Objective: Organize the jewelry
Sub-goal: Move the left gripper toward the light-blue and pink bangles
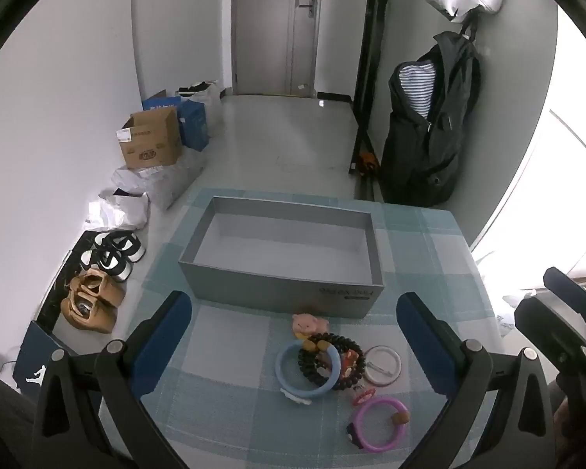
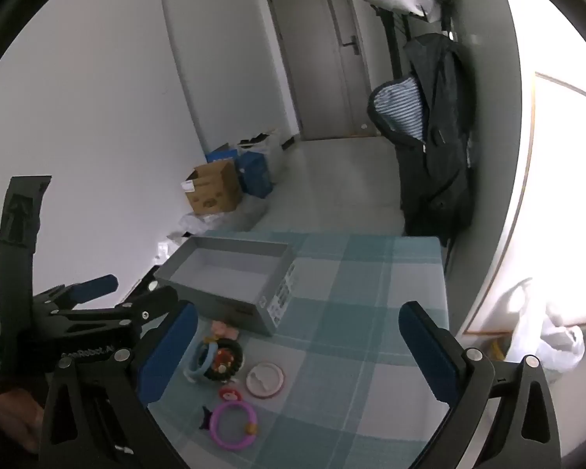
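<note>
Our left gripper [image 1: 293, 336] has its jaws fully wide and empty; the jewelry pile [image 1: 332, 363] lies between them, just before the grey box [image 1: 281, 285] near the tabletop's near edge; our right gripper [image 2: 297, 351], equally wide and empty, seems farther right.

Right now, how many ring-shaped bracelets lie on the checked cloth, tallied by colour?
Blue bracelet: 1
Dark beaded bracelet: 1
White bracelet: 1
Pink bracelet: 1
Total: 4
Small charms beside them are not counted.
</note>
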Demonstrator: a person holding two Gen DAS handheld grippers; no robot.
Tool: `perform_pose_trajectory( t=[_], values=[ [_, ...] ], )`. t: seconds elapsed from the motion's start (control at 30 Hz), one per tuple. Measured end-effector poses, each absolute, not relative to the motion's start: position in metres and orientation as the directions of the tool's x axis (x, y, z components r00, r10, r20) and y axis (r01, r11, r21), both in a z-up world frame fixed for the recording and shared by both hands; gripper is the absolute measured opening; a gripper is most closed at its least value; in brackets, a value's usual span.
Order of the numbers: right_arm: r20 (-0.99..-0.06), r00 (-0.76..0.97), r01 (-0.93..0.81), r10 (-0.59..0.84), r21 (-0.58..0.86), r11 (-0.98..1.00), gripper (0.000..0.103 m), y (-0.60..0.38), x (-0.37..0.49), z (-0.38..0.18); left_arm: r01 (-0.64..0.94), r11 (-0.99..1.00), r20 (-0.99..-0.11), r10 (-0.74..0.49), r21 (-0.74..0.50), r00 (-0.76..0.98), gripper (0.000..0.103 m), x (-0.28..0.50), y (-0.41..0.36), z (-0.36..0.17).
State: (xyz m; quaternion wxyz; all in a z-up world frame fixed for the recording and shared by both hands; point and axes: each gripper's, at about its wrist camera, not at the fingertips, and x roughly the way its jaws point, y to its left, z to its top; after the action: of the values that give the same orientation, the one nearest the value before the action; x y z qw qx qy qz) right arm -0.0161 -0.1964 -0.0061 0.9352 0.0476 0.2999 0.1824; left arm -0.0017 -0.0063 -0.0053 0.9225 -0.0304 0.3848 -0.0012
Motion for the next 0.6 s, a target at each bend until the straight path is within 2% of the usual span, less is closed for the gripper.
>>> perform_pose_trajectory(
  t=[0.6],
  values=[
    [-0.537, 0.762, -0.307, 0.362, 0.192, 0.932, 0.103, -0.1944, -0.0159, -0.0068, -0.010, 0.996, -0.727, -0.057, -0.088, 0.684, 0.102, 0.0039, -0.0003, -0.0064]
  ],
)
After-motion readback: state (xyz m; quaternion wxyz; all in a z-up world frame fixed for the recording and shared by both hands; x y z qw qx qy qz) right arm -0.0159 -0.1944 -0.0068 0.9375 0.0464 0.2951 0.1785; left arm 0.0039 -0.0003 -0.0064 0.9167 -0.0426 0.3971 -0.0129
